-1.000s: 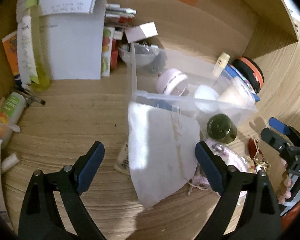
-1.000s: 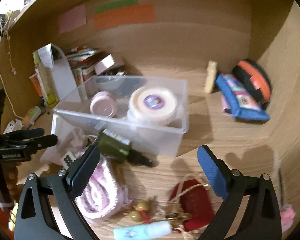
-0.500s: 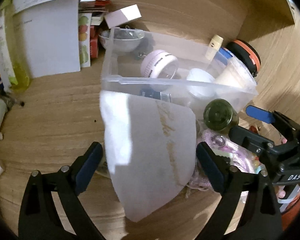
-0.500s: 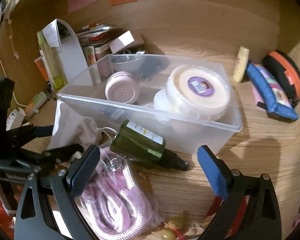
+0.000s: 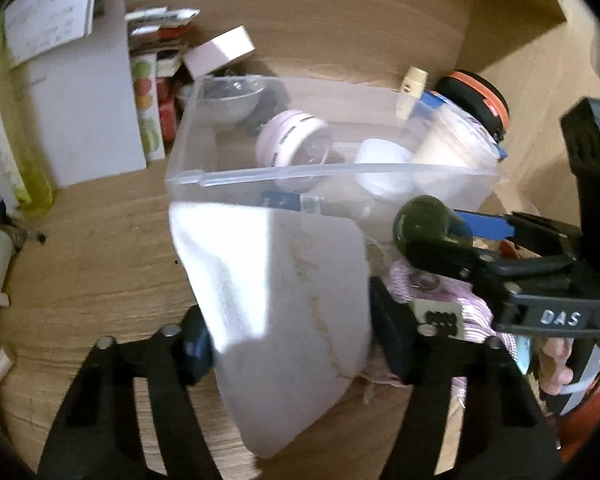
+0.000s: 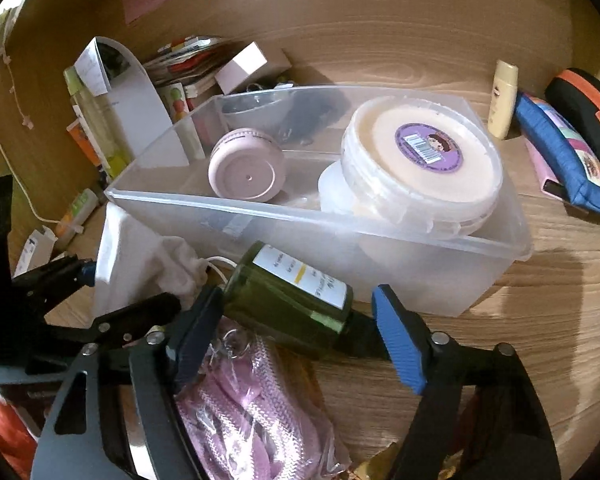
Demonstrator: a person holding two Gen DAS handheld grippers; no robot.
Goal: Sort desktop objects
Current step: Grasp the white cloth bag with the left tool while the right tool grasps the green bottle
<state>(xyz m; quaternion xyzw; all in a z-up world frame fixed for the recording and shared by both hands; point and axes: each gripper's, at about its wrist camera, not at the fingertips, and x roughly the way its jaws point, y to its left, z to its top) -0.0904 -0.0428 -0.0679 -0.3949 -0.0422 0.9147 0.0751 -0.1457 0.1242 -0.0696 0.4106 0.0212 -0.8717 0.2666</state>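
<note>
Left claw [image 5: 288, 346]: closing around the white cloth pouch [image 5: 276, 300], which is lying on the bench [image 5: 92, 272] against the clear bin [image 6: 380, 264]; contact is not discernible. Right claw [image 6: 296, 336]: closing around the green bottle [image 6: 288, 300], which is lying on its side before the bin, beside a pink cord bundle [image 6: 240, 408]; pads not yet pressing.

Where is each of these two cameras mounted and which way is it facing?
Left wrist: on the left gripper, looking down along its closing jaws at the white cloth pouch between them; the right gripper and some fingers show at right.
Right wrist: on the right gripper, looking down along its closing jaws around the green bottle; the left gripper shows at left.
Shared: pouch, bottle, clear plastic bin, pink jar.
</note>
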